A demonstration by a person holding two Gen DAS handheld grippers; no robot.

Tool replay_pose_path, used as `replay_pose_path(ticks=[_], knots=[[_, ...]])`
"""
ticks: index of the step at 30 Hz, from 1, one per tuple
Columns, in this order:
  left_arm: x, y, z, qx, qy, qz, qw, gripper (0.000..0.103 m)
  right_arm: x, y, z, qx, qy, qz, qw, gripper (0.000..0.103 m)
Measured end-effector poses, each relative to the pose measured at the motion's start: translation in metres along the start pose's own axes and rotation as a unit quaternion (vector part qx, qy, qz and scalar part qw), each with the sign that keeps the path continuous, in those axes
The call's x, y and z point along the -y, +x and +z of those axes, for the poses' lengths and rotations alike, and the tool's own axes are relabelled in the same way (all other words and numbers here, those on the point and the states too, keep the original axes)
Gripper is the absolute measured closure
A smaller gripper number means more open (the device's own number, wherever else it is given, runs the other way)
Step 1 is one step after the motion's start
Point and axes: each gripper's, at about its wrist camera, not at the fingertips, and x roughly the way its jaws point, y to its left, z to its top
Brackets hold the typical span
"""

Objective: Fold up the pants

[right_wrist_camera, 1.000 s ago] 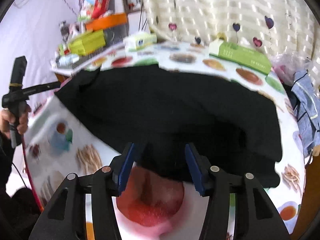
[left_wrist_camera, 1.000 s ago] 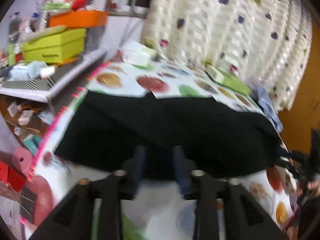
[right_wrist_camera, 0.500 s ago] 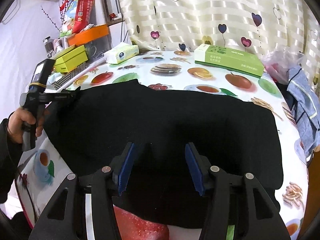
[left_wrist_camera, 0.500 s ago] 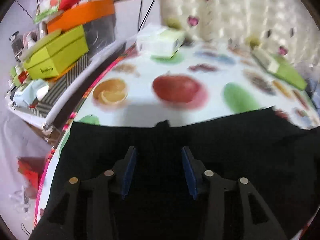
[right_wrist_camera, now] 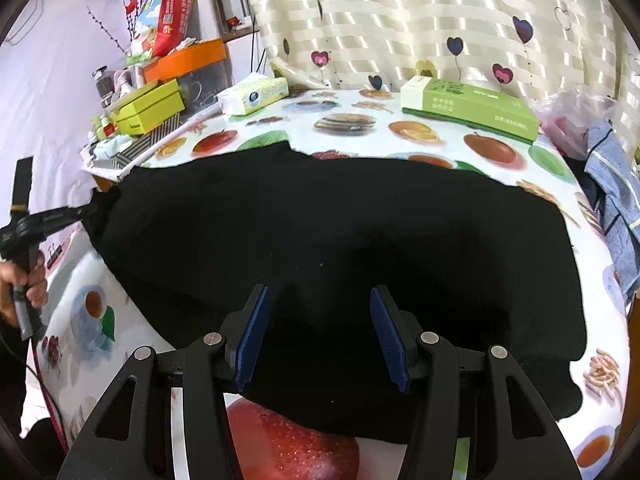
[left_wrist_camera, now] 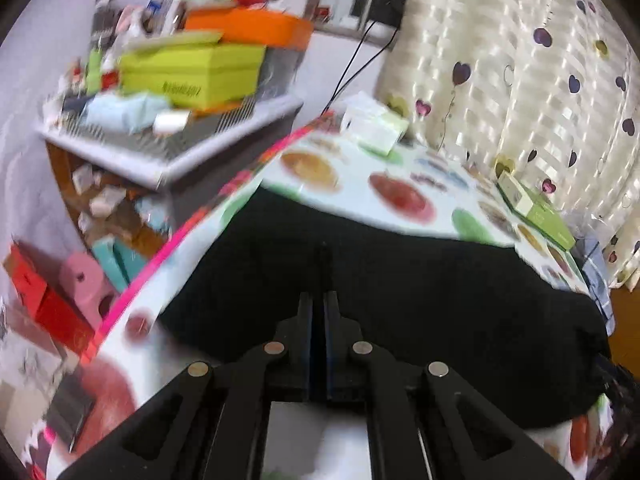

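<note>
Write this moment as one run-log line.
left gripper: closing on pants corner | right gripper: open above pants | pants: flat on table

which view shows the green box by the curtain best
The right wrist view: the green box is sharp, near full length, lying on the table before the curtain. The left wrist view shows it small, blurred and foreshortened at the right.

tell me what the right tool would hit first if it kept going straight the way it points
Probably the black pants: the right tool hangs open and angled down over their near part, so it should meet the cloth, though the gap above it is unclear.
</note>
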Motion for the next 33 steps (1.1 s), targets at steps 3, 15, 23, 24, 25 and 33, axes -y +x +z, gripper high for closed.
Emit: replay_pose_path(ticks=[3, 15, 23, 24, 25, 33], knots=[[-0.018, 0.000, -0.005, -0.011, -0.027, -0.024, 0.9993, 0.095, -0.003, 0.004, 0.001, -0.005, 0.002, 0.005, 1.000, 0.050], [-0.049, 0.004, 0.046, 0.023, -0.030, -0.061, 0.9974, 0.053, -0.020, 0.000, 0.006, -0.002, -0.025, 0.002, 1.000, 0.050], [-0.030, 0.077, 0.074, -0.045, 0.085, -0.033, 0.9949, 0.053, -0.025, 0.006, 0.006, -0.011, -0.036, 0.001, 0.999, 0.050], [-0.027, 0.079, 0.074, -0.043, 0.094, -0.031, 0.9941, 0.053, -0.024, 0.006, 0.006, -0.012, -0.035, 0.000, 0.999, 0.050], [-0.023, 0.079, 0.073, -0.042, 0.108, -0.031, 0.9928, 0.053, -0.022, 0.007, 0.006, -0.013, -0.033, -0.002, 0.999, 0.050], [0.002, 0.081, 0.068, -0.058, 0.183, -0.016, 0.9814, 0.092, -0.012, 0.007, 0.007, -0.011, -0.016, -0.004, 1.000, 0.050]])
